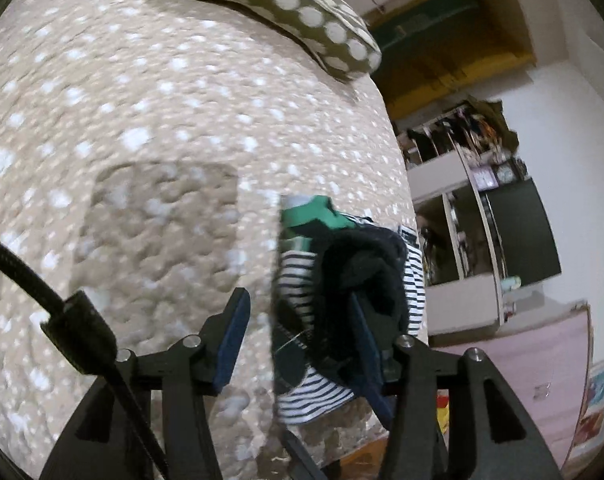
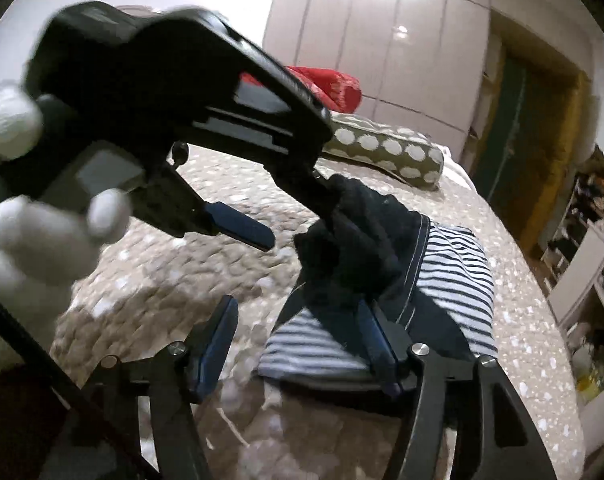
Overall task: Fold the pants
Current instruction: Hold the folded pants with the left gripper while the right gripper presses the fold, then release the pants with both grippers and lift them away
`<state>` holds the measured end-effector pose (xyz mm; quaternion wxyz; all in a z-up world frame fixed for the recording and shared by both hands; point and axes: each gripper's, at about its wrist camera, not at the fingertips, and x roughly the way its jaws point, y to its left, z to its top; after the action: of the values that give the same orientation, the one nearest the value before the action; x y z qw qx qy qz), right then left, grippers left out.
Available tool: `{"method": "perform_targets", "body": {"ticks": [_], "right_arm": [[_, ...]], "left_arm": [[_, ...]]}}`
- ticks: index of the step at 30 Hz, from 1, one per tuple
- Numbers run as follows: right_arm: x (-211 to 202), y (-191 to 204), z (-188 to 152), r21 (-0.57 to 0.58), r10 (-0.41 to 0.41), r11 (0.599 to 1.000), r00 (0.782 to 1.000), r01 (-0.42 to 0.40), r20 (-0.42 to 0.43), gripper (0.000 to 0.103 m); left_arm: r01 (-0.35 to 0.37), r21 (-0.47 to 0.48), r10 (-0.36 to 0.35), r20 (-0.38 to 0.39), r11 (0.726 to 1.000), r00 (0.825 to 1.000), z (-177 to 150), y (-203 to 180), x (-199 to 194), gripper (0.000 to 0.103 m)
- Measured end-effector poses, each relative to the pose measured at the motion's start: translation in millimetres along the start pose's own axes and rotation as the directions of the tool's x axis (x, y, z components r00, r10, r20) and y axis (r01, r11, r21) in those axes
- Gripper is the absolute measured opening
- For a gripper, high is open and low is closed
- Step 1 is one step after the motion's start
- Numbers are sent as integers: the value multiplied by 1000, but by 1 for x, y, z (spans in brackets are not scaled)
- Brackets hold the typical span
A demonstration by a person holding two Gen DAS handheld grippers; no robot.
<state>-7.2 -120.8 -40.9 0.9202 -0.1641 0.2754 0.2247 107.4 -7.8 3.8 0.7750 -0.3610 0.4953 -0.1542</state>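
The left gripper point(image 1: 297, 344) has its jaws apart, with nothing pinched between them. The black pants point(image 1: 362, 276) hang bunched over its right-hand finger and spill into the gap, but the left-hand finger stands clear over the bedspread point(image 1: 141, 120). Just under and ahead of the right-hand finger, the pants sit on a folded striped garment point(image 1: 293, 280). A green piece of clothing point(image 1: 314, 212) lies just beyond the striped one. Far ahead, past the open stretch of speckled beige bedspread, lies an olive pillow point(image 1: 285, 4) with white dots.

The right gripper point(image 2: 297, 344) also has its jaws spread wide and grips nothing. Its left-hand finger is over bare bedspread point(image 2: 161, 272). Its right-hand finger rests at the near edge of the striped garment point(image 2: 454, 264), with the lower fold of the pants point(image 2: 362, 232) touching it. The pants rise from there as a dark heap ahead of the jaws, lying on the striped garment. In this view the left gripper point(image 2: 289, 216) comes in from the upper left, held by a hand point(image 2: 41, 216) in a white glove. One of its fingers is buried in the top of the pants and the other is free in the air. Farther off are the dotted pillow point(image 2: 390, 152), then a red cushion point(image 2: 338, 88), and white wardrobe doors point(image 2: 382, 40) beyond.
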Motion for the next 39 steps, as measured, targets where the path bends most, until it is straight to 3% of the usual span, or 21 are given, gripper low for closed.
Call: {"method": "perform_targets", "body": {"ticks": [8, 16, 18, 22, 24, 26, 29, 31, 34, 39], "right_arm": [[-51, -49, -15, 161, 43, 986, 999, -43, 3, 66], [-65, -106, -21, 395, -29, 918, 1000, 26, 2, 66], [-63, -112, -27, 439, -17, 898, 1000, 19, -9, 66], [-66, -123, -29, 473, -18, 881, 1000, 18, -5, 66], [-70, -132, -20, 492, -7, 871, 1000, -5, 22, 66], [-67, -143, -5, 504, 19, 862, 998, -44, 55, 66], [-49, -159, 23, 535, 89, 836, 992, -123, 90, 66], [-25, -166, 39, 554, 148, 817, 987, -162, 70, 66], [21, -173, 46, 605, 196, 781, 981, -156, -1, 66], [84, -182, 18, 710, 271, 699, 951, -89, -148, 66]], "left_arm": [[-38, 29, 34, 128, 999, 991, -8, -10, -46, 49], [27, 176, -41, 73, 984, 996, -8, -69, -16, 54], [-9, 190, -2, 58, 982, 998, -4, -76, -1, 55], [-205, 160, 206, 11, 966, 978, 2, -57, 38, 54], [-214, 128, 219, -25, 968, 975, 2, -43, 48, 54], [-175, 65, 179, -62, 982, 982, -1, -28, 55, 55], [-155, 53, 158, -49, 986, 986, -4, -24, 55, 56], [-157, 60, 159, -43, 986, 986, -5, -24, 55, 57], [-147, 55, 149, -40, 988, 988, -3, -21, 58, 58], [-125, 50, 127, -38, 991, 991, -6, -17, 56, 59]]}}
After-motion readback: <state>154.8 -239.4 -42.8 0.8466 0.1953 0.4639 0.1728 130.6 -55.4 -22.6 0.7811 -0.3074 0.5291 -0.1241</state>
